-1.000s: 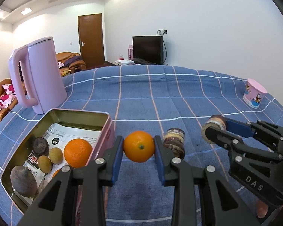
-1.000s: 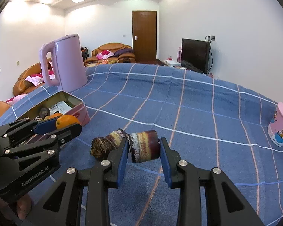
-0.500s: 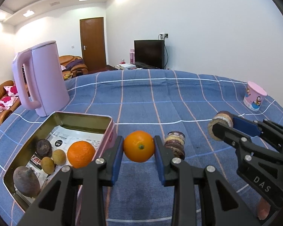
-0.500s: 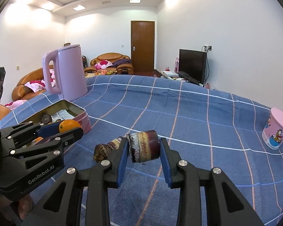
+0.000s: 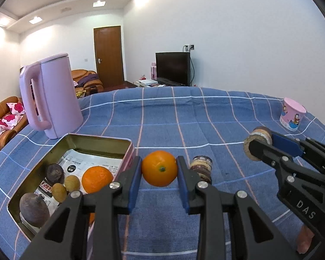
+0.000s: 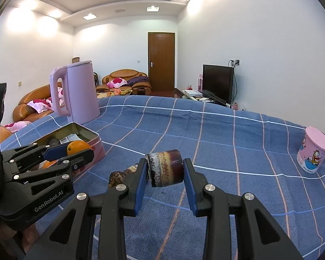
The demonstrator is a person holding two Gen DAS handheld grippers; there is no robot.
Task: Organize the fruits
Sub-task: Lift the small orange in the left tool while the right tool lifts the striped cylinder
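My left gripper (image 5: 159, 174) is shut on an orange (image 5: 159, 168) and holds it just right of the open pink tin (image 5: 127, 151). The tin holds another orange (image 5: 97, 179), dark fruits (image 5: 55, 173) and small brown ones (image 5: 72, 182). My right gripper (image 6: 164, 174) is shut on a dark banded fruit piece (image 6: 165, 168), held above the blue cloth. A similar dark banded piece (image 5: 201, 169) lies on the cloth between the grippers; it shows in the right wrist view (image 6: 117, 176) too. The left gripper (image 6: 75, 150) shows there at left.
A pink kettle (image 5: 54, 95) stands behind the tin. A pink cartoon cup (image 5: 292, 113) stands at the table's far right. The table has a blue checked cloth (image 5: 184, 117). A TV, door and sofas are beyond it.
Both grippers have risen a little with their fruit still held; the views now sit higher over the table. The piece on the cloth has stayed put.
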